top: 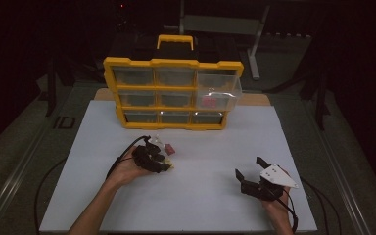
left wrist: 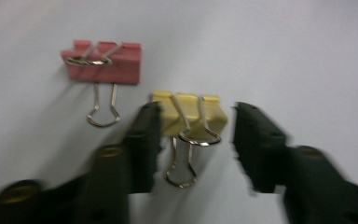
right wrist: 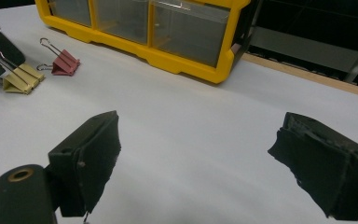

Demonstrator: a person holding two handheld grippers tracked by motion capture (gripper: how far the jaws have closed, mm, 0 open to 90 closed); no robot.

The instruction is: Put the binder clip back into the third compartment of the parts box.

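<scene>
Hidden: yellow clip (top: pixel 169 165) mostly covered by left gripper (top: pixel 162 164) from above.
Left gripper view: yellow clip (left wrist: pixel 189 113) on white table (left wrist: pixel 284 56), between parted jaws, nothing gripped; pink clip (left wrist: pixel 103 62) just beside.
Right gripper (right wrist: pixel 198 158): wide open, empty.
Behind: yellow drawer box (top: pixel 172 93), one drawer out.

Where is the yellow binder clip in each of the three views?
High view: yellow binder clip left of centre, at the left gripper.
Left gripper view: centre, between the open jaws.
Right gripper view: far left edge.
Shared landmark: the pink binder clip beside it.
</scene>
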